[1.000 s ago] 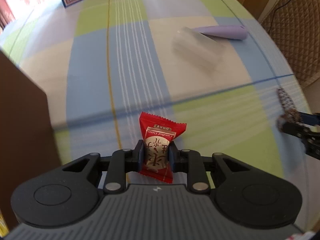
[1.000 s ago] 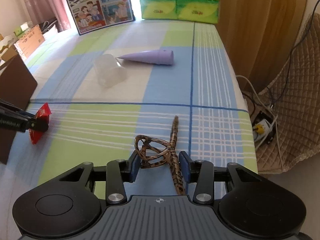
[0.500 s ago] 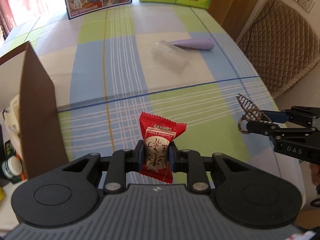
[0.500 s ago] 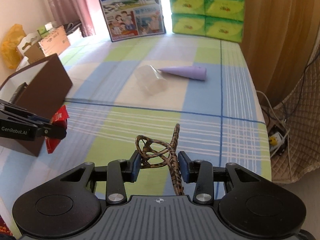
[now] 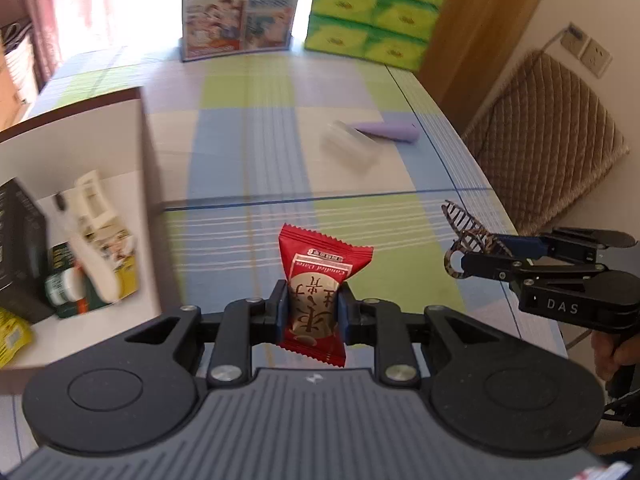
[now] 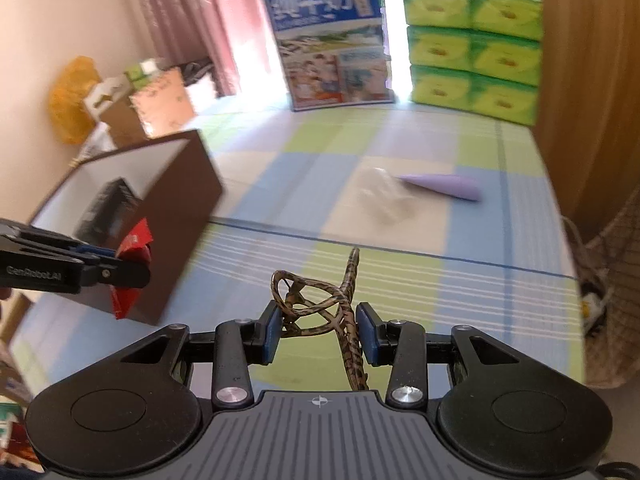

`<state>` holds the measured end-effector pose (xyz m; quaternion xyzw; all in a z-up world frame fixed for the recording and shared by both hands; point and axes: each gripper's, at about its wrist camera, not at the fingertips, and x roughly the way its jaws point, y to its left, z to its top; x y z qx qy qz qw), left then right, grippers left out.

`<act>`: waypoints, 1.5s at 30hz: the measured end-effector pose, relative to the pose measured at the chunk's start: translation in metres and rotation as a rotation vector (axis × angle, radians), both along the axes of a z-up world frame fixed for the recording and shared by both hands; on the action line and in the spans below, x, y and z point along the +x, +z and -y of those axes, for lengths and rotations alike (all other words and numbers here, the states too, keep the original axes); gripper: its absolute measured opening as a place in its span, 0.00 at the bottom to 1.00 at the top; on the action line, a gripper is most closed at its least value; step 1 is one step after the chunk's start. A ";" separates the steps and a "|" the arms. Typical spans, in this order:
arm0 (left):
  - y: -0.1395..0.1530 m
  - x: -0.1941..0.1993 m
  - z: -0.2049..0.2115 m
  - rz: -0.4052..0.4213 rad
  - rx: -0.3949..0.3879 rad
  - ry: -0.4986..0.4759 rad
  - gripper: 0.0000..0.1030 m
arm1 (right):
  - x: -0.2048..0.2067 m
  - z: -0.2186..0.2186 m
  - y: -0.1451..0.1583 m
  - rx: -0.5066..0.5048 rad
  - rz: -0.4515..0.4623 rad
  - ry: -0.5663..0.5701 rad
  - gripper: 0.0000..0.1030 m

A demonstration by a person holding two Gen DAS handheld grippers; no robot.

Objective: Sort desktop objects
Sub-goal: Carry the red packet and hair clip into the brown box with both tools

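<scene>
Left claw (image 5: 313, 309) pinches a red candy packet (image 5: 318, 292) above the tabletop (image 5: 256, 184), box (image 5: 80, 152) to its left; right claw (image 6: 319, 331) grips a hair clip (image 6: 320, 304), likely also box-bound.

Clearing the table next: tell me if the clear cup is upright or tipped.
Tipped. The clear cup lies on its side on the tablecloth, beside the purple cone.
</scene>
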<state>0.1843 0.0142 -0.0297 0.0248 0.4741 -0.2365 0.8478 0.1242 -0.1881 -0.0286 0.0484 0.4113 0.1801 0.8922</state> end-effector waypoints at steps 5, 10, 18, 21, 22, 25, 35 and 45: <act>0.014 -0.013 -0.042 0.027 -0.021 0.084 0.19 | 0.003 -0.035 0.016 0.065 0.025 0.086 0.36; 0.027 -0.024 -0.093 0.052 -0.026 0.190 0.19 | 0.013 -0.076 0.029 0.110 0.048 0.175 0.36; 0.041 -0.028 -0.178 0.093 0.004 0.355 0.19 | 0.030 -0.146 0.034 0.121 0.069 0.301 0.36; 0.045 -0.023 -0.208 0.111 0.024 0.405 0.19 | 0.035 -0.169 0.032 0.113 0.075 0.333 0.36; 0.045 -0.020 -0.218 0.117 0.031 0.420 0.19 | 0.038 -0.176 0.031 0.107 0.076 0.339 0.36; 0.044 -0.010 -0.245 0.125 0.053 0.460 0.19 | 0.047 -0.194 0.028 0.089 0.072 0.346 0.36; 0.016 0.027 -0.307 0.068 0.121 0.482 0.19 | 0.062 -0.226 0.016 0.054 0.040 0.326 0.36; -0.014 0.051 -0.322 -0.011 0.146 0.435 0.19 | 0.071 -0.241 0.006 0.016 0.002 0.301 0.36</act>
